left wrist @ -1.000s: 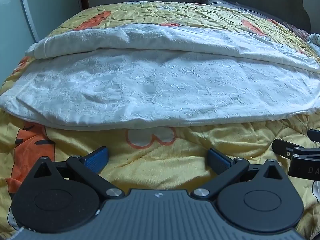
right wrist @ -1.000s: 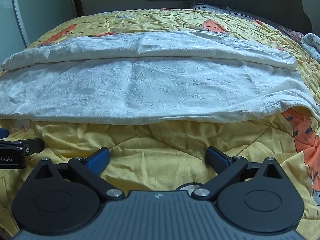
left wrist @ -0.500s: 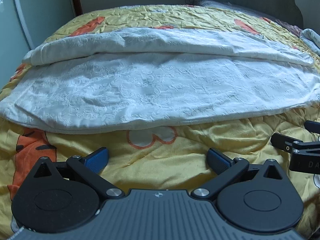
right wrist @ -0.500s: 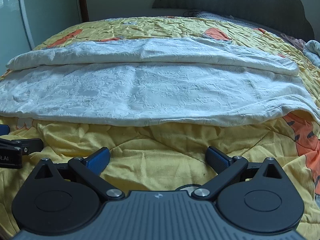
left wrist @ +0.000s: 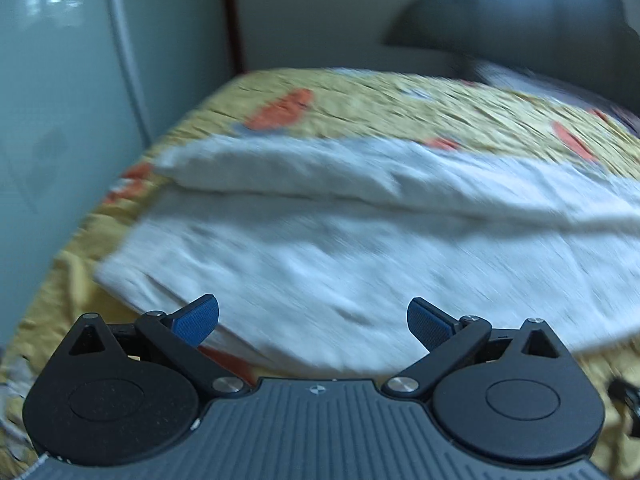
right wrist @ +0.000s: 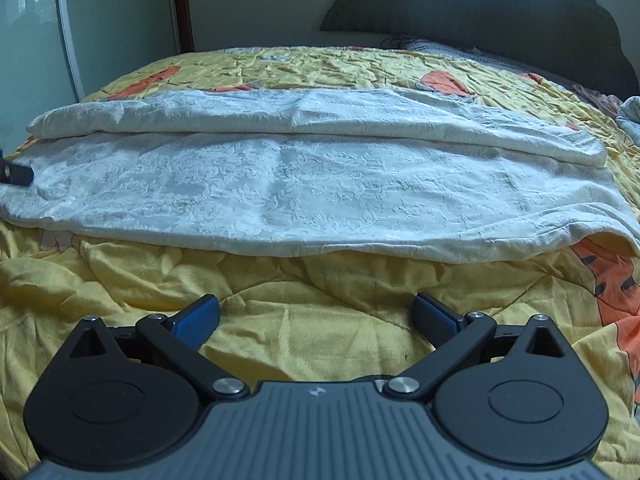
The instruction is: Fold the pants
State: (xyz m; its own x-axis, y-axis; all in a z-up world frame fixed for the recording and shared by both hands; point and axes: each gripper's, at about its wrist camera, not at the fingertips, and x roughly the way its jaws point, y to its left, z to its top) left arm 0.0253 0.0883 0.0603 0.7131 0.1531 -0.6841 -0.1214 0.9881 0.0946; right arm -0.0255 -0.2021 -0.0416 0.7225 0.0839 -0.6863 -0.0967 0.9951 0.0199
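Right now I see the white pants [right wrist: 304, 184] lying flat across the bed [right wrist: 304, 336], on its yellow quilt with orange patches, stretched sideways in front of both of my tools. One leg is folded over on the far side of the pants, toward the dark headboard [right wrist: 480, 4], and makes a thicker band [right wrist: 280, 116] along that edge.

My left gripper [left wrist: 313, 320] has its fingers [left wrist: 196, 320] spread wide, with nothing between them. It sits right at the near edge of the pants, close to their end by the pale wardrobe door [left wrist: 60, 100]; this view is blurred, so I cannot tell whether the blue pads touch the cloth.

My right gripper [right wrist: 316, 320] is also spread wide and holds nothing. It hangs over bare quilt on the near side of the pants, apart from their near hem. That hem lifts a little off the quilt at the end of the pants away from the wardrobe door. A dark piece of my left tool shows at the wardrobe end of the pants in the right view.
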